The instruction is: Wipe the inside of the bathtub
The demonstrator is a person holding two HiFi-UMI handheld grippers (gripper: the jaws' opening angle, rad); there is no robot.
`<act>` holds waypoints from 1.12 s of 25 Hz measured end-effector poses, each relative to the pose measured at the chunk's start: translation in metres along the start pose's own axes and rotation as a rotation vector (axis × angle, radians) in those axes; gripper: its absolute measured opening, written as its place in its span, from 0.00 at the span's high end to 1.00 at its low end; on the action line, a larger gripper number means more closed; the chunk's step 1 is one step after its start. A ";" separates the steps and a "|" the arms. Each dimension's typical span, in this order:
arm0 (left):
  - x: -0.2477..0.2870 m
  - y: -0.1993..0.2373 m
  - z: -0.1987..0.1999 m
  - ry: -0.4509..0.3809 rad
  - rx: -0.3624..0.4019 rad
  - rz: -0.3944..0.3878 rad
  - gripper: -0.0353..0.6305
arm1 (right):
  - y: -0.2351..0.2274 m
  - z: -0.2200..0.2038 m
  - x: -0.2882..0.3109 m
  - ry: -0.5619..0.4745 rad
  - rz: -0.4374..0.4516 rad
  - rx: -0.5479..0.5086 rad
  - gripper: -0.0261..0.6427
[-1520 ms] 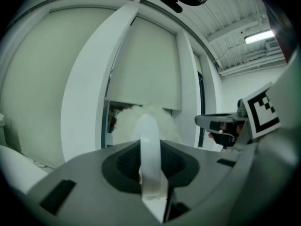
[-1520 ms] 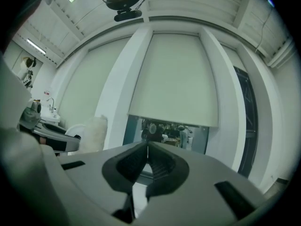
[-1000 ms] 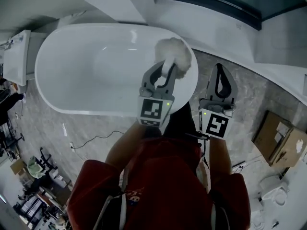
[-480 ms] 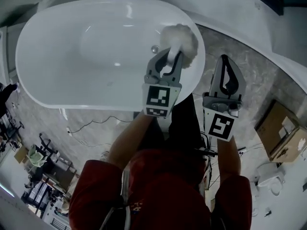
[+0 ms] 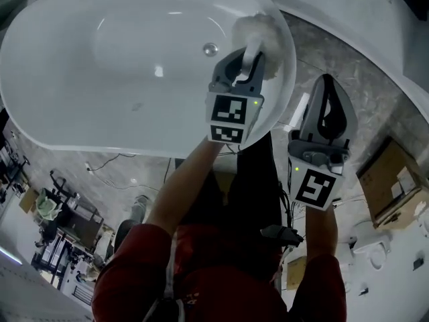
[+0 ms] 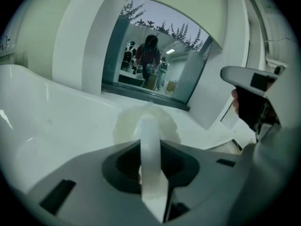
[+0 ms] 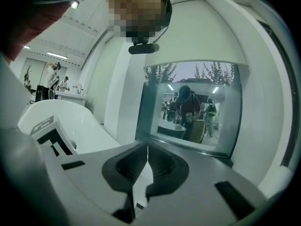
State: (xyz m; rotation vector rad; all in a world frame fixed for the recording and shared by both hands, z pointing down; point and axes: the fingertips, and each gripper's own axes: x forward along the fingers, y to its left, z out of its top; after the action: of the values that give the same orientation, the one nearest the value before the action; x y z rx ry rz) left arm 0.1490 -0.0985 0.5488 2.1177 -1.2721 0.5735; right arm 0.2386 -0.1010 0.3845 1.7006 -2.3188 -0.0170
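White fluffy brush (image 5: 260,31) gripped by left tool (image 5: 249,58), inside bathtub (image 5: 80,92); right tool (image 5: 328,84) clenched, empty

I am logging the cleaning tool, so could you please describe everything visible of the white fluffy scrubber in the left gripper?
The scrubber has a fluffy, off-white, rounded head on a flat, pale, plastic-looking handle. The left gripper is shut on the handle, head pointing away from the person. The head sits over the right-hand end of the white bathtub, just inside its rim; contact with the wall is unclear.
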 end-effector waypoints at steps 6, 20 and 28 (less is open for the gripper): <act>0.035 0.007 -0.025 0.023 -0.030 0.005 0.81 | 0.000 -0.030 0.008 0.025 0.009 0.027 0.94; 0.074 0.052 -0.082 0.041 -0.030 0.050 0.81 | 0.023 -0.058 0.045 0.021 0.034 0.072 0.94; 0.121 0.104 -0.146 0.117 -0.043 0.109 0.81 | 0.046 -0.073 0.067 0.011 0.093 0.069 0.94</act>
State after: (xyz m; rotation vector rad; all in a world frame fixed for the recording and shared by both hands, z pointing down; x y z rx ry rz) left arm 0.1020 -0.1131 0.7591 1.9586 -1.3277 0.7002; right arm 0.1928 -0.1386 0.4766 1.6175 -2.4144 0.0906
